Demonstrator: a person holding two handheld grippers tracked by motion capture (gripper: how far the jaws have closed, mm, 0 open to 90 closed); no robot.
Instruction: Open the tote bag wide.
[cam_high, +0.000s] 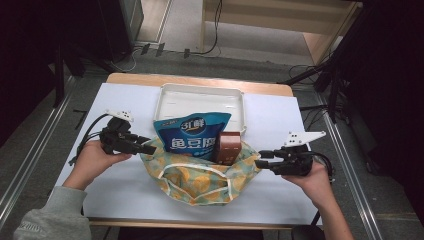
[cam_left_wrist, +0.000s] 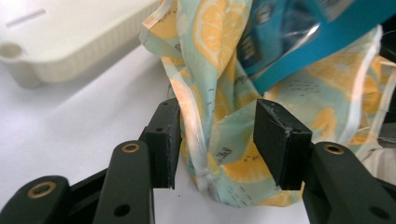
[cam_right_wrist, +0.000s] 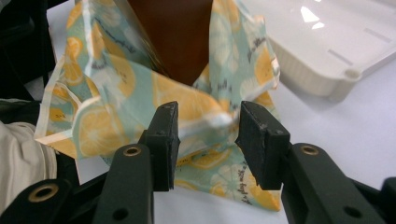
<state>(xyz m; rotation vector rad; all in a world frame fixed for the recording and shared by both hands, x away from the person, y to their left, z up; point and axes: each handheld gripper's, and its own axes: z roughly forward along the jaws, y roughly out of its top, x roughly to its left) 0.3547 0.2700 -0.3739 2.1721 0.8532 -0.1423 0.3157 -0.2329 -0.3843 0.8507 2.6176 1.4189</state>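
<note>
Near us, our left gripper (cam_high: 148, 148) and right gripper (cam_high: 261, 163) stand with jaws apart, gripping nothing, flanking the lemon-print bag (cam_high: 200, 182) mid-table. Unsupported, its cloth could slump, tipping the blue snack pouch (cam_high: 192, 136) and brown box (cam_high: 229, 148) out.

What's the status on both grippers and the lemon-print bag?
Left gripper open, right gripper open, cloth between jaws. Lemon-print bag on table, snack packet inside. Nothing blocking.
</note>
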